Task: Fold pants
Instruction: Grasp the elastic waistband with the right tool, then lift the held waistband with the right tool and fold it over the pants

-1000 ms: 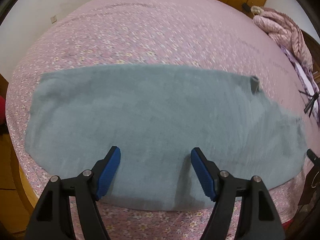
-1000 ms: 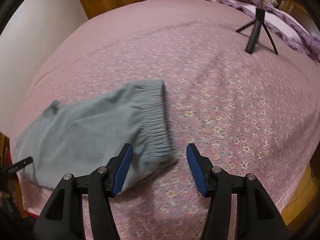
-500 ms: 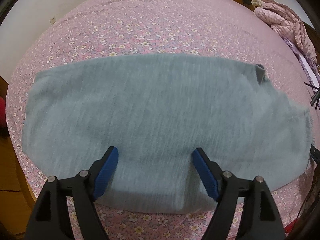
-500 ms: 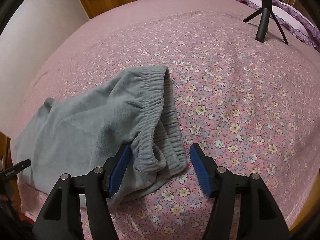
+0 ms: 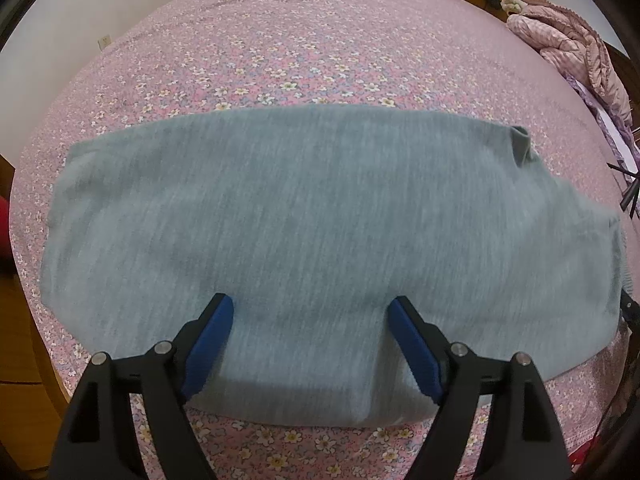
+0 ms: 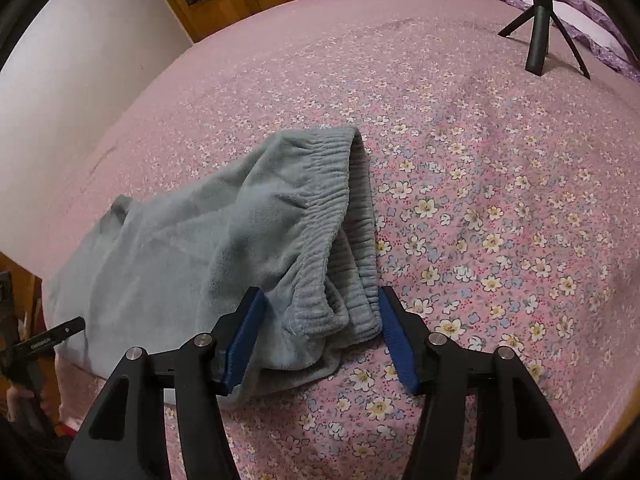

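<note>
Across the bed [image 5: 320,40], with its pink flowered sheet, a pair of grey-green fleece pants [image 5: 312,216] lies spread out flat, running from one side to the other close to the near edge. Over the middle of that near edge hangs the left hand-held gripper [image 5: 310,340], pointed steeply down, its blue pads wide apart with the cloth beneath them and nothing clamped; I can't tell whether the tips touch the fabric. At the other end, the ribbed elastic waistband [image 6: 340,208] is bunched up and gapes open, its lower corner sitting right between the fingers of the right hand-held gripper [image 6: 320,334]. Those jaws are closing on that corner: the right pad looks to be against the ribbing, while the left pad stands just beside the fleece, so the cloth is not pinched between them. Farther up the bed, well apart from the pants, a small black tripod [image 6: 538,40] stands on the sheet, and a pink quilted bundle [image 5: 576,52] is heaped at the far corner.
</note>
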